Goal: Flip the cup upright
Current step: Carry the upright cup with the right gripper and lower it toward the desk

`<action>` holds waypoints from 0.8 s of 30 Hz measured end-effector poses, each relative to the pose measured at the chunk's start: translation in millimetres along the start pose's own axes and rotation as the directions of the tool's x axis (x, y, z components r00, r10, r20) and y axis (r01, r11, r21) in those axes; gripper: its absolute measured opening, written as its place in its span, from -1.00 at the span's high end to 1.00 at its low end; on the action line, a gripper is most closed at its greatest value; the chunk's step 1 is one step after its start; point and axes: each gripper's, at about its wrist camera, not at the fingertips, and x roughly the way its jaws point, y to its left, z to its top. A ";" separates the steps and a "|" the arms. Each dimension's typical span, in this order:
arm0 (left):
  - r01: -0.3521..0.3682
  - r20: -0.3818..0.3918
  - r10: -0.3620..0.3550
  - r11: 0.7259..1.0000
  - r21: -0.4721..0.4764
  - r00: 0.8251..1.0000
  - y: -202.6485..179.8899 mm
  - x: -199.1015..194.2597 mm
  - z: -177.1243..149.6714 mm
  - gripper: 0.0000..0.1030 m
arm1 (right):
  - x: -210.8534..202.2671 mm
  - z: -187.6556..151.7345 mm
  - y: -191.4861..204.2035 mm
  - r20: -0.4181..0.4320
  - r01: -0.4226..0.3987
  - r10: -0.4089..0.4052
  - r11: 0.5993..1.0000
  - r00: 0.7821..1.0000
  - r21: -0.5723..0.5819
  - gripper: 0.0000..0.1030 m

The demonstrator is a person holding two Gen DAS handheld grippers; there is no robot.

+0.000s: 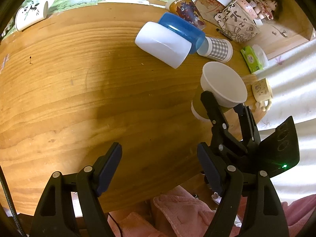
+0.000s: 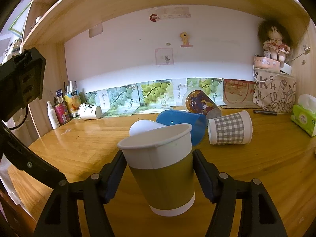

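A paper cup with a brown sleeve and white rim stands mouth up, slightly tilted, between the fingers of my right gripper, which is shut on its sides. Its base is at or just above the wooden desk. In the left wrist view the same cup shows at the right, held by the right gripper. My left gripper is open and empty above the desk's near edge.
Several cups lie on their sides further back: a white one, a blue one, a checked one, a printed one and a panda cup. A tissue pack, a bag with a doll and bottles line the edges.
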 end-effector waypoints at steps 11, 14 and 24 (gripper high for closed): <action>-0.007 -0.004 0.007 1.000 0.000 1.000 -3.4 3.3 -5.5 -0.58 | 1.1 -10.1 0.4 -0.016 -0.008 0.007 1.000 1.000 -0.025 -0.34; -0.008 -0.004 0.008 1.000 0.004 1.000 -6.6 4.7 -8.3 -0.58 | -1.1 -12.5 0.5 -0.010 -0.005 0.005 0.999 1.000 -0.035 -0.35; -0.004 -0.006 0.004 1.000 0.016 1.000 -17.1 6.9 -13.2 -0.58 | -7.5 -15.7 -1.9 -0.024 -0.013 0.013 0.999 1.000 -0.033 -0.37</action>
